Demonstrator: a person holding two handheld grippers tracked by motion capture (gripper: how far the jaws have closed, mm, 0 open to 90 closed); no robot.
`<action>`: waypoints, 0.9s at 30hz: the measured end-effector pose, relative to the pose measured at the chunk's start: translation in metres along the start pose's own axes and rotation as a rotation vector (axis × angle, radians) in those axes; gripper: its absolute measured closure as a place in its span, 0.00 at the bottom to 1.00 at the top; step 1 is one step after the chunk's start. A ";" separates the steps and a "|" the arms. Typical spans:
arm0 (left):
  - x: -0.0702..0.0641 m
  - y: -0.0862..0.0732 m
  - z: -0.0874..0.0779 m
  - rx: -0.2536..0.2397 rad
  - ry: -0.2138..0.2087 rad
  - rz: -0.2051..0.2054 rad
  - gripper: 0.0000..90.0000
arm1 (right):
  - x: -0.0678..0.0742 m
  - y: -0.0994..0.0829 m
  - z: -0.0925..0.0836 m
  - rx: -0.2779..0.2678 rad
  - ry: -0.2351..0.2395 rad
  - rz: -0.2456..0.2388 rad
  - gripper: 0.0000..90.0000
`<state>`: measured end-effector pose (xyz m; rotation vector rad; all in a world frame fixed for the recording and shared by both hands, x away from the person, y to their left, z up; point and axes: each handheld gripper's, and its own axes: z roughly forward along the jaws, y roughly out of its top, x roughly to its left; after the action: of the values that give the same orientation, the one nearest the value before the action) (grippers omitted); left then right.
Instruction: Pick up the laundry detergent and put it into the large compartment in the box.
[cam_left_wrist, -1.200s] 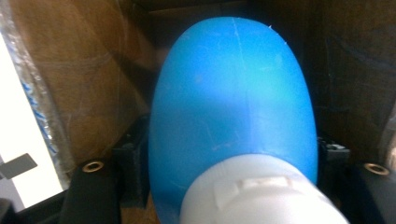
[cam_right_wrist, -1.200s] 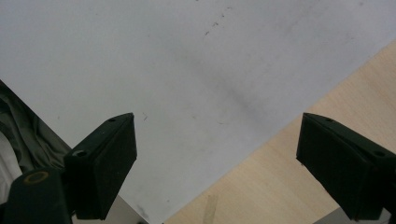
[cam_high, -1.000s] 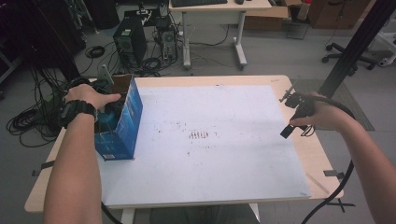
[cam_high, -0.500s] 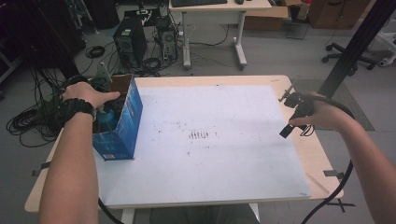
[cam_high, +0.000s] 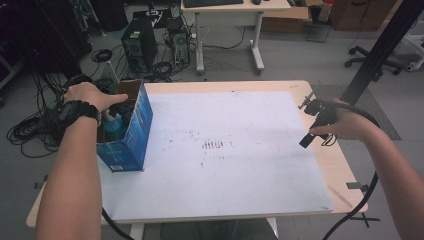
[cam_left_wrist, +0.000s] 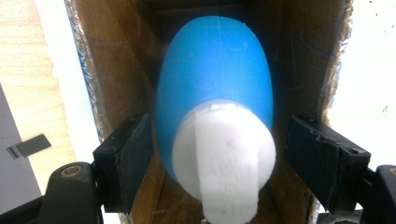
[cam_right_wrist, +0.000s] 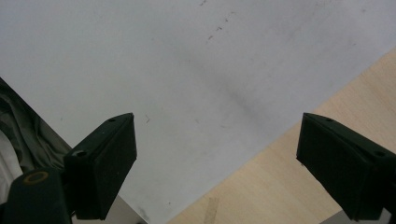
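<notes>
High view takes in the whole bench (cam_high: 330, 165) with its white sheet (cam_high: 235, 150), and at its left edge the blue carton (cam_high: 131, 135) standing upright, open at the top, with the left hand (cam_high: 87, 95) reaching down into it; the left claw itself is hidden by hand and carton there. The right claw (cam_high: 311, 127) hangs over the sheet's right edge, well apart from the carton. Left gripper view supplies what the high one cannot: inside the brown cardboard walls stands a blue bottle (cam_left_wrist: 215, 74) with a white cap (cam_left_wrist: 224, 158), and the left claw (cam_left_wrist: 217, 163) straddles it, its jaws having just been opening, the left pad at or just beside the bottle's side and the right pad clear of the cap. My worry is that the bottle, once loose, could lean against a wall, or the withdrawing pads could snag the cap or the carton's rim and tip the light carton. Right gripper view shows the right claw (cam_right_wrist: 217, 163) spread wide and empty.
</notes>
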<state>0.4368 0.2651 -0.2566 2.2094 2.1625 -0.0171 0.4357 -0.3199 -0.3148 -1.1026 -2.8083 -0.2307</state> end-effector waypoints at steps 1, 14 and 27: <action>0.000 0.000 -0.001 -0.001 0.003 0.004 0.26 | 0.000 0.000 0.000 0.000 0.000 -0.001 0.13; -0.003 0.000 -0.020 -0.025 0.022 0.002 0.25 | 0.001 0.000 -0.001 -0.003 -0.003 0.000 0.13; -0.005 -0.003 -0.037 -0.047 0.029 0.015 0.25 | 0.002 0.000 0.000 -0.003 -0.002 -0.004 0.13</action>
<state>0.4329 0.2614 -0.2190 2.2137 2.1376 0.0666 0.4343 -0.3181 -0.3140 -1.0985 -2.8126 -0.2340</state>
